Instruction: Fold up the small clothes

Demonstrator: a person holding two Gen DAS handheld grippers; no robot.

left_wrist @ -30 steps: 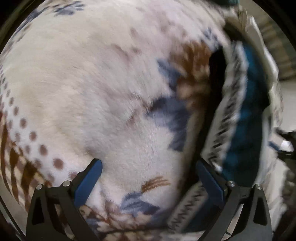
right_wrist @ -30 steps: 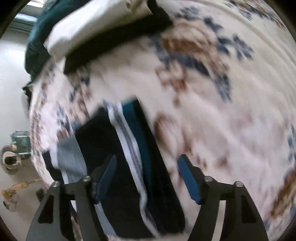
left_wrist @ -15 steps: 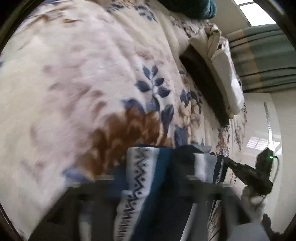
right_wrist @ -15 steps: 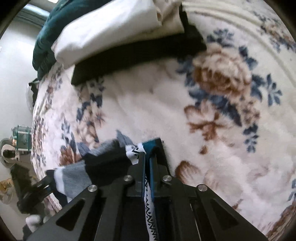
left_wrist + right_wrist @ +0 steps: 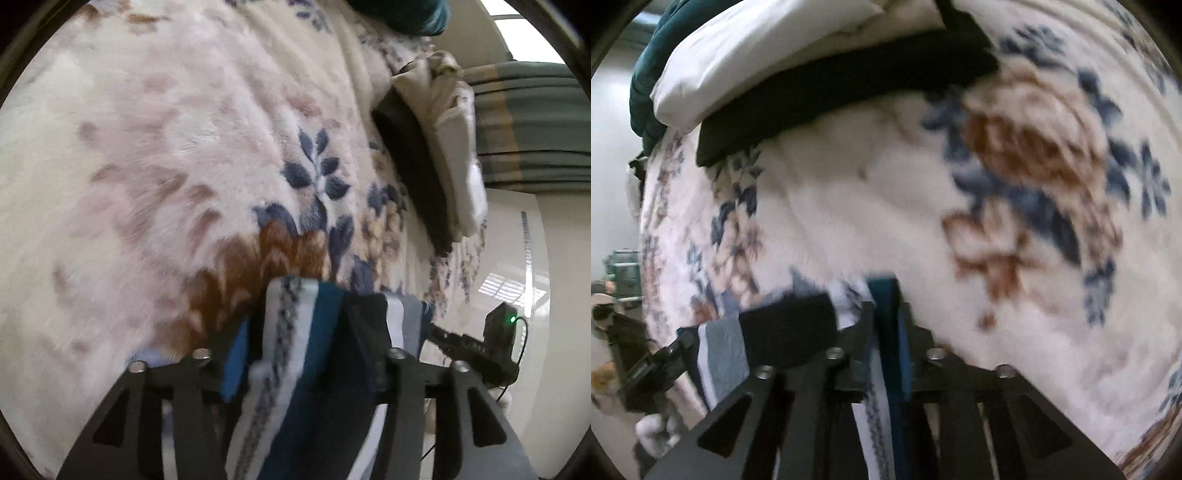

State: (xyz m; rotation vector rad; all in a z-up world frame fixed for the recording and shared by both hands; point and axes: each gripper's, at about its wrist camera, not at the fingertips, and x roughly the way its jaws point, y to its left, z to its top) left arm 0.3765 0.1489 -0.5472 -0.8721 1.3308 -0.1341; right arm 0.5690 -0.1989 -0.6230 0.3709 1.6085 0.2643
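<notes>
Spread across both views: a cream plush blanket (image 5: 184, 155) with blue leaves and brown flowers, filling all but the edges of each frame.

At the upper left of the right wrist view, a stack of bedding: a white pillow (image 5: 768, 55) lying on a flat black cushion (image 5: 842, 92), with a dark teal quilt (image 5: 646, 92) bunched behind. Same stack at the upper right of the left wrist view, near green-and-tan striped curtains (image 5: 532, 125).

Lifted at the bottom centre of both views: a small knitted garment (image 5: 314, 369) in navy, teal, grey and white bands with a zigzag trim, stretched between the two tools above the blanket.

Left gripper (image 5: 314, 343), black with blue pads, partly closed around one bunched end of the garment, cloth filling the gap between the fingers. Right gripper (image 5: 886, 317) pinched nearly flat on the teal-and-white edge, with the navy and grey part trailing off to the lower left of that frame.

Visible past the cloth at the lower right of the left wrist view: the other tool, small green light on its black body.
</notes>
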